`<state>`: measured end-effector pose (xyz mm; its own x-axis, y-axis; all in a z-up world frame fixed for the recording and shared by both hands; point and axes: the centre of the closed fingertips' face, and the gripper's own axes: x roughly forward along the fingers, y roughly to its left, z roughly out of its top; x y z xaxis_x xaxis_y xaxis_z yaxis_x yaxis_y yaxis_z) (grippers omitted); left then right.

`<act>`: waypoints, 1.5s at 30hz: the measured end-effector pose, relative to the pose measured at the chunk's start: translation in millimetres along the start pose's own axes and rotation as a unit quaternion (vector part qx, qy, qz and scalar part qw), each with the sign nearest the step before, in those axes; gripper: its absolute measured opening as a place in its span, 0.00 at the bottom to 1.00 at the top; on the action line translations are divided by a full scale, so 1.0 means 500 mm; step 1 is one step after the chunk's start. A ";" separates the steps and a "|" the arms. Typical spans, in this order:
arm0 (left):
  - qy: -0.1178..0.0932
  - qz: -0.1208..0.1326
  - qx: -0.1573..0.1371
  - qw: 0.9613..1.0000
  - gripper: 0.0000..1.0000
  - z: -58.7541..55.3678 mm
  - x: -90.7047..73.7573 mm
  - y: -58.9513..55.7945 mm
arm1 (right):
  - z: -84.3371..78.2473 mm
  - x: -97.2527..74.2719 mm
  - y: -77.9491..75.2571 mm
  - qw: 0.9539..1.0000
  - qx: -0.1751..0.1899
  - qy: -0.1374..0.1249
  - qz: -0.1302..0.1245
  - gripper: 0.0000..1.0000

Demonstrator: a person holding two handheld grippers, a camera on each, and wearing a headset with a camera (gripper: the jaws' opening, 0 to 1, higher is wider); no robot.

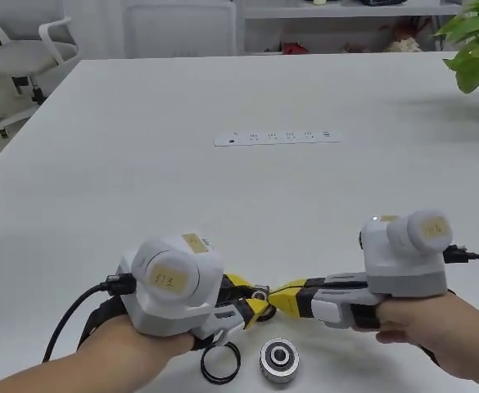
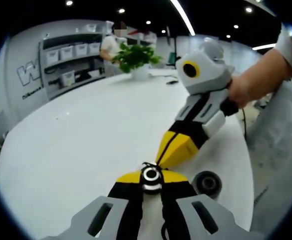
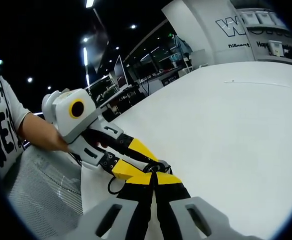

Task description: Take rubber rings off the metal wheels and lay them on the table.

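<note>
A small metal wheel (image 1: 259, 295) is held just above the white table (image 1: 247, 196), near its front edge. My left gripper (image 2: 150, 172) is shut on this wheel (image 2: 150, 177), one jaw on each side. My right gripper (image 3: 155, 174) comes in from the right (image 2: 168, 152), its yellow tips shut on the black rubber ring (image 3: 159, 166) at the wheel's rim. A loose black rubber ring (image 1: 221, 362) lies flat on the table below the left gripper (image 1: 251, 309). Beside it lies a second wheel (image 1: 279, 360), on its side (image 2: 207, 182).
A white power strip (image 1: 277, 137) lies in the middle of the table. A potted plant (image 1: 476, 41) stands at the far right corner. An office chair (image 1: 26, 57) and shelves stand beyond the table. Cables trail from both grippers toward the front edge.
</note>
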<state>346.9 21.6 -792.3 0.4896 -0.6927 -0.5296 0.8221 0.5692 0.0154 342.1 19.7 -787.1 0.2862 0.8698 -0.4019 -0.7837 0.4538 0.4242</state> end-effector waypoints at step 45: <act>-0.037 -0.058 -0.018 0.997 0.41 0.025 -0.068 -0.014 | 0.014 -0.011 0.000 1.000 0.003 -0.008 -0.003 0.00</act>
<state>328.0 35.5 -763.6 0.4127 -0.7846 -0.4627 0.8640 0.4980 -0.0737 344.4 16.0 -779.2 0.2997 0.8705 -0.3904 -0.7789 0.4596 0.4267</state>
